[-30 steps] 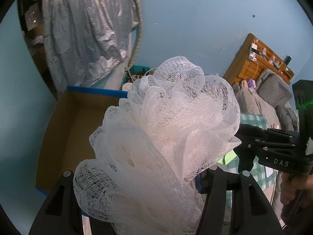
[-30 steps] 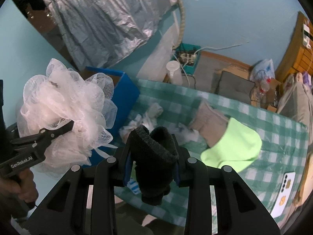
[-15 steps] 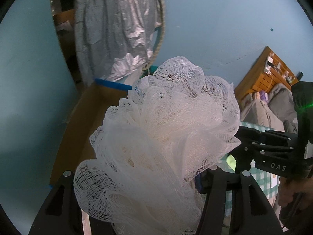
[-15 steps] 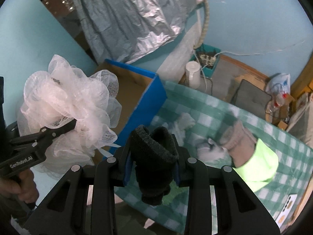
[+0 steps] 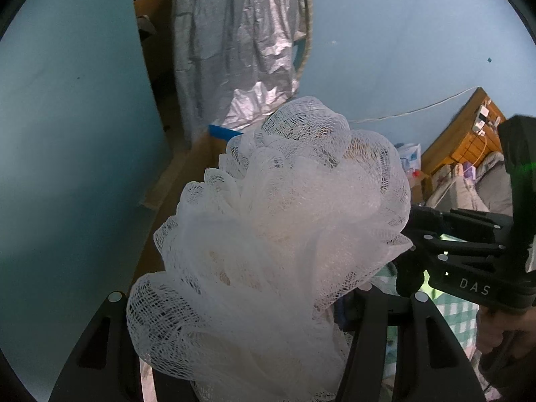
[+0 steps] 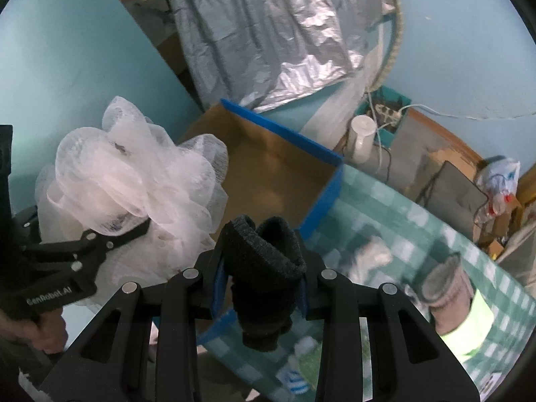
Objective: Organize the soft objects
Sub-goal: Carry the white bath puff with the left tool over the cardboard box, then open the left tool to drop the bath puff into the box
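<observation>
My left gripper is shut on a white mesh bath sponge that fills its view; the sponge also shows in the right wrist view, held above the left part of the box. My right gripper is shut on a black rolled sock, held over the near right wall of an open cardboard box with blue edges. The right gripper's body also shows in the left wrist view. Only a box corner shows past the sponge there.
A green checked cloth covers the table right of the box, with a grey and neon-green sock and small white soft items on it. A silver foil sheet hangs behind. A white jug stands past the box.
Both grippers have moved left with their loads, from over the checked table toward the box. The box now sits under and ahead of them. Both grips are unchanged.
</observation>
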Demonstrator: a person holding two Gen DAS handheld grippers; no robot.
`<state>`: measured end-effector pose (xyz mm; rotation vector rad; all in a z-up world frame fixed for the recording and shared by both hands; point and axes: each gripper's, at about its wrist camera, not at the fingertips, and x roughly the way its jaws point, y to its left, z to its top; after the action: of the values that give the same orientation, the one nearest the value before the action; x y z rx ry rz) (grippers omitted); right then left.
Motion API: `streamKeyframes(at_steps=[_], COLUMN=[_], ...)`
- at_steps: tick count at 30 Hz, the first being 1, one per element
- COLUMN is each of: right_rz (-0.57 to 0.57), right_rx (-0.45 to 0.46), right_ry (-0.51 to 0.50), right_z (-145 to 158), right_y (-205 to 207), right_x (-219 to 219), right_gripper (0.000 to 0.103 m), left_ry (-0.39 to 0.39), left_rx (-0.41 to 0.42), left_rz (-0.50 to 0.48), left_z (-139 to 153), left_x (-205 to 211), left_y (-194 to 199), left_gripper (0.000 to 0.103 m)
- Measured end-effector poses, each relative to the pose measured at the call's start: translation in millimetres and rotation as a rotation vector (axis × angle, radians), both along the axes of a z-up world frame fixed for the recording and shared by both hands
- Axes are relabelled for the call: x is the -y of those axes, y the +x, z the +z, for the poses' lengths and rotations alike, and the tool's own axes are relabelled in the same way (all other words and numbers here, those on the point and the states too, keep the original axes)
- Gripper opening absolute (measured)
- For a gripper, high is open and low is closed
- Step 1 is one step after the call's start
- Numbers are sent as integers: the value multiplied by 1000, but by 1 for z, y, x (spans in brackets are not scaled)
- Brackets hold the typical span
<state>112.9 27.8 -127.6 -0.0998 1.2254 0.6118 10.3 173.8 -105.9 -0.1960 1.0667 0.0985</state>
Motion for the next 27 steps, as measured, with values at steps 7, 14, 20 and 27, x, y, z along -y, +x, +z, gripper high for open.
streamKeyframes(at_steps=[7,14,20,27], right_rz=[24,30,-3,-28], right_rx=[-30,-68,-67,-35], right_ry=[-14,-41,-64,-60], right_z=[-20,-43,-51,-40], right_y=[10,22,26,24], right_x=[-29,-46,-52,-46], right_gripper=[32,34,56,69], left_ry=[1,58,95,103], left_rx=[-32,-82,-129,-121], left_rz=[10,22,42,40], left_z=[-19,-46,-57,-47], left_x=[-21,-30,-36,-39], left_y=[5,13,14,4], left_gripper=[59,65,79,90])
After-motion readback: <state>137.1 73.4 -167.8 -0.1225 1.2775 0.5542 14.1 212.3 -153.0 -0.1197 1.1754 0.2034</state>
